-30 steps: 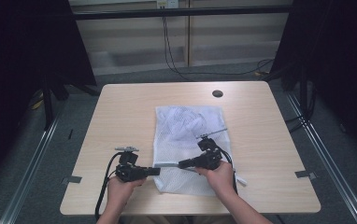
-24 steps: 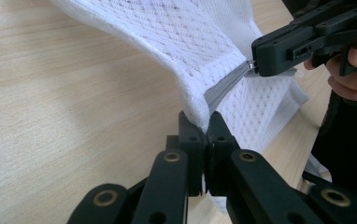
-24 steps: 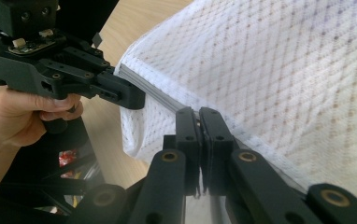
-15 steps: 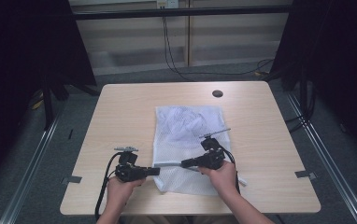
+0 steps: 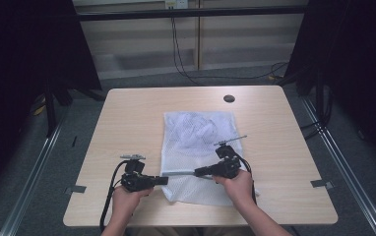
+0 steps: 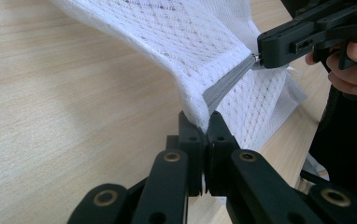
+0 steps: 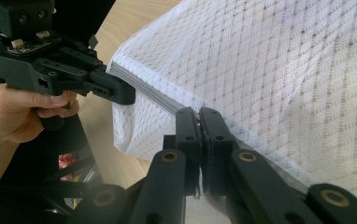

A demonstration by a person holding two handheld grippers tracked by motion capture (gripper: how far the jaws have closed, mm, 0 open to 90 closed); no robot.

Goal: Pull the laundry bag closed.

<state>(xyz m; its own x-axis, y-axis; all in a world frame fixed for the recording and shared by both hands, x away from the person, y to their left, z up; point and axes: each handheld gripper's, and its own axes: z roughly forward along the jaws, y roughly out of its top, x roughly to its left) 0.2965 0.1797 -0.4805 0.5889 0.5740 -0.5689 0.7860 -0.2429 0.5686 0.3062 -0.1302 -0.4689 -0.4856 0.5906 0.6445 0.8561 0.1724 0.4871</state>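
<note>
While both tools pinch it, bag: white mesh bag (image 5: 196,132) lies flat on the tabletop (image 5: 127,113), from mid-board down toward 6 o'clock. Its near left edge is lifted off the wood.
zip edge: a grey strip (image 5: 178,173) runs along the bag's near end, stretched straight between the two tools on a 9-to-3 line.
left tool (image 5: 165,180): jaws closed on the bag's corner at the 9 o'clock end of the strip. The left gripper view shows mesh and grey tape clamped between the tips.
right tool (image 5: 197,172): jaws closed on the same grey edge at its 3 o'clock end. I can't tell whether there's a slider in the bite or just tape.
change: over the last second the right tool has slid a little toward 3 o'clock. The left tool has stayed put, so the exposed grey run between them is longer.
read: looks like a zip stroke in progress, with the left tool anchoring and the right tool pulling. I can't tell from these frames whether it's opening or closing.
progress: early, judging by how much of the bag's width is left toward 3 o'clock.
risk: if the anchor slips, the mesh will bunch instead of the edge running.
surroundings: a dark round insert (image 5: 229,98) sits near the far edge at 12 o'clock, well apart from the bag. Cables trail from both tools toward 6 o'clock.
</note>
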